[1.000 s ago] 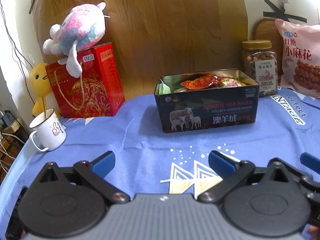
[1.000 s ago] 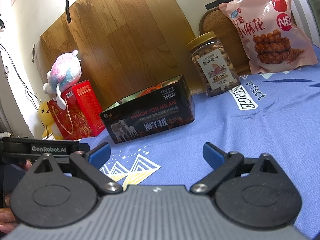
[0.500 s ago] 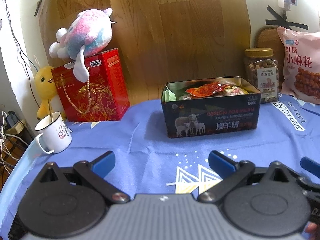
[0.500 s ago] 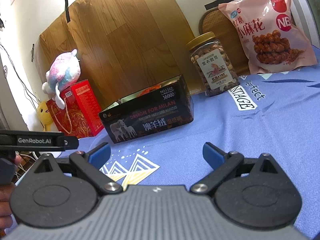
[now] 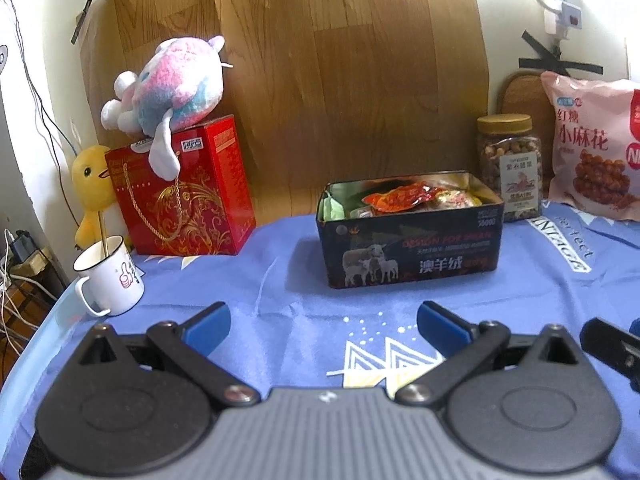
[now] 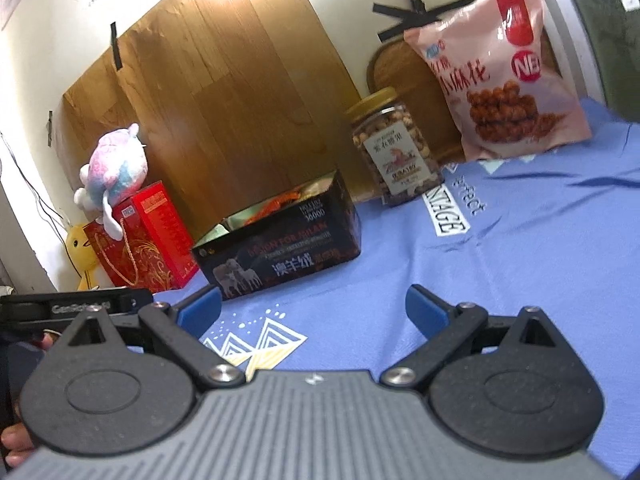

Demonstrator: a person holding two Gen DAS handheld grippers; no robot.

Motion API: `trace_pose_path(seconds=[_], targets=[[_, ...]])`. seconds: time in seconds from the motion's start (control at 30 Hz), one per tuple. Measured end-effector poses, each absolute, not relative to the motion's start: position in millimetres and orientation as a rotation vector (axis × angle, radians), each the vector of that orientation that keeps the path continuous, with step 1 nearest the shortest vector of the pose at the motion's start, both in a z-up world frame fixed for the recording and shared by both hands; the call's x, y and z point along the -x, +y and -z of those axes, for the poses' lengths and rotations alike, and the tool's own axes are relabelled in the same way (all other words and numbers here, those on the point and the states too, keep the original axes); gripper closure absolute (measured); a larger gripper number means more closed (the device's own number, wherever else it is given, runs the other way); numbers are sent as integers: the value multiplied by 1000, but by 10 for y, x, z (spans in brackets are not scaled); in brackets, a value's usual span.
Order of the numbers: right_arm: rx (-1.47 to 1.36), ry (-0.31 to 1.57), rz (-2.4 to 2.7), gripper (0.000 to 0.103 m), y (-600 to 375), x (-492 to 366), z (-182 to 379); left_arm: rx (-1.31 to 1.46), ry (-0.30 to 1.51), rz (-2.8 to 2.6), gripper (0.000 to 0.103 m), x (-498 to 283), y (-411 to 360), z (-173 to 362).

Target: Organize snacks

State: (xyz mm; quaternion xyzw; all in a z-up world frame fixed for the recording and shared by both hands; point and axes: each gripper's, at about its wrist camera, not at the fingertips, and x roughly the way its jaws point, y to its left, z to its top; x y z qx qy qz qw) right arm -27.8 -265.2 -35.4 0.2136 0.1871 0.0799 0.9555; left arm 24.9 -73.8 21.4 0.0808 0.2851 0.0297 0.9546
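Note:
A black tin box (image 5: 412, 252) with sheep printed on it stands on the blue cloth; several snack packets (image 5: 400, 199) lie inside. It also shows in the right wrist view (image 6: 280, 256). A jar of nuts (image 5: 510, 168) (image 6: 394, 152) and a pink snack bag (image 5: 592, 148) (image 6: 500, 72) stand behind it to the right. My left gripper (image 5: 324, 324) is open and empty, in front of the box. My right gripper (image 6: 312, 310) is open and empty, to the right of the left one.
A red gift box (image 5: 180, 192) with a plush toy (image 5: 168, 80) on top stands at the back left. A white mug (image 5: 110, 276) sits near the table's left edge. A yellow duck toy (image 5: 90, 184) is behind it. A wooden board (image 5: 340, 60) leans on the wall.
Both grippers have pulled back and risen a little from the box. Both stay open and empty. The right view has tilted.

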Motion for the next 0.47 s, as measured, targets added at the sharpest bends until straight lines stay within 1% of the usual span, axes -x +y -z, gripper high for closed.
trace_pose_path(seconds=[0.47], targets=[[-417, 317, -184, 3, -2619, 475, 164, -149, 557, -10, 0, -163, -776, -274]])
